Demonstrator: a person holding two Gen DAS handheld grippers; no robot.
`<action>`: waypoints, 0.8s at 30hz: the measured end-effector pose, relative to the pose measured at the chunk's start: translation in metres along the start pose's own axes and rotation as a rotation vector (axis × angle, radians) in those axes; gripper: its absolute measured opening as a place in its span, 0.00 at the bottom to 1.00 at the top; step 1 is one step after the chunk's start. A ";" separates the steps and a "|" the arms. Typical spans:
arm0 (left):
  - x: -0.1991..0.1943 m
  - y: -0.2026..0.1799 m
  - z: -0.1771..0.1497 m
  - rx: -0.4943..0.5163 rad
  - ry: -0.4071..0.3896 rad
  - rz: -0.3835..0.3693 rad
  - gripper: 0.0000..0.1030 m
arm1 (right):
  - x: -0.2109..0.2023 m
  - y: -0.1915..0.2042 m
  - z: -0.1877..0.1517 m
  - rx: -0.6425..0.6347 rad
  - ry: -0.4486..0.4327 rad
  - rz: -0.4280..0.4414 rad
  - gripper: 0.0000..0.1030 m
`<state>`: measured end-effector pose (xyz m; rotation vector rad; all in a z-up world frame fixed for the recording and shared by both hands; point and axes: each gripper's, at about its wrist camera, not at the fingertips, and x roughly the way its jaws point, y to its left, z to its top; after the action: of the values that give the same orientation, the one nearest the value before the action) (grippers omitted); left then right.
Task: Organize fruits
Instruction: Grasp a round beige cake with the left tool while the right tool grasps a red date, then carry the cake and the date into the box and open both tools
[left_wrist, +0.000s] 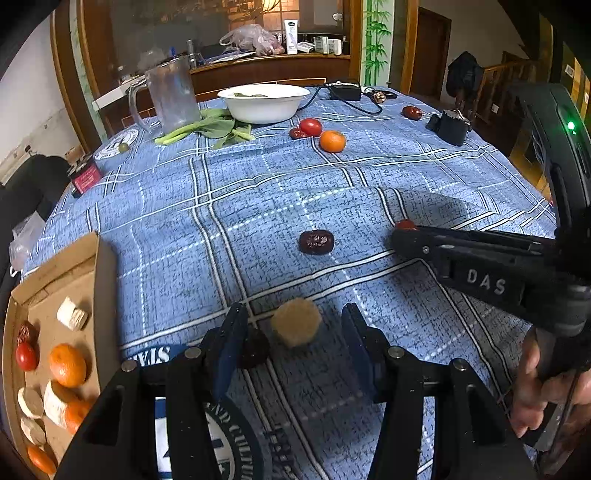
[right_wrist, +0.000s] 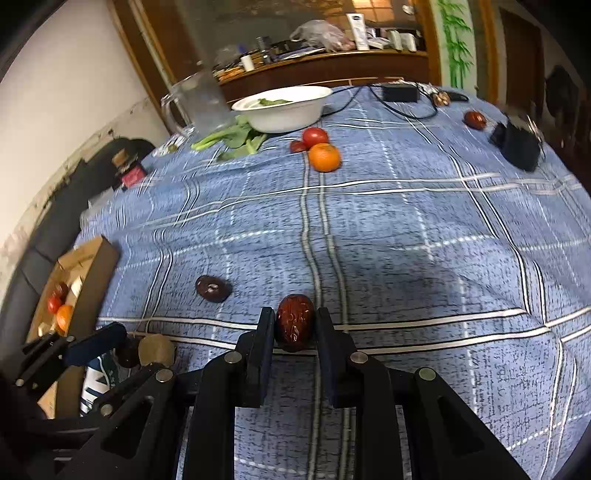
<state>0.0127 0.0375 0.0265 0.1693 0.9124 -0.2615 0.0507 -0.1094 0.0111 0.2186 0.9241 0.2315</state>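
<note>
My right gripper (right_wrist: 295, 328) is shut on a glossy red date (right_wrist: 295, 323), low over the blue checked cloth; in the left wrist view the date's red tip (left_wrist: 406, 224) shows at that gripper's end. My left gripper (left_wrist: 293, 332) stands open over a tan round piece (left_wrist: 295, 323) and a dark date (left_wrist: 255, 347) that lies against its left finger; a gap shows by the right finger. Another dark wrinkled date (left_wrist: 316, 242) lies on the cloth between the two grippers. At the left edge, a cardboard box (left_wrist: 66, 280) holds oranges, a tomato, a date and white chunks.
Farther back lie a tomato (left_wrist: 310, 126), an orange (left_wrist: 332, 141) and a small red date (left_wrist: 297, 133); one more date (left_wrist: 412, 112) sits far right. A white bowl (left_wrist: 264, 101), a clear jug (left_wrist: 171, 98), greens (left_wrist: 210, 129) and a black device (left_wrist: 452, 127) stand behind. A hand (left_wrist: 543, 387) holds the right gripper.
</note>
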 end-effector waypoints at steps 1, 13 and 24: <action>0.001 -0.002 0.000 0.008 -0.002 0.002 0.50 | 0.000 -0.003 0.000 0.014 0.002 0.007 0.23; 0.008 -0.033 -0.003 0.270 0.030 0.160 0.27 | -0.004 -0.006 0.000 0.029 -0.027 -0.026 0.23; -0.080 0.016 -0.024 0.005 -0.112 0.022 0.27 | -0.027 -0.001 -0.004 0.030 -0.114 -0.018 0.23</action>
<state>-0.0472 0.0705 0.0764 0.1681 0.7984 -0.2502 0.0317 -0.1178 0.0290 0.2484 0.8168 0.1870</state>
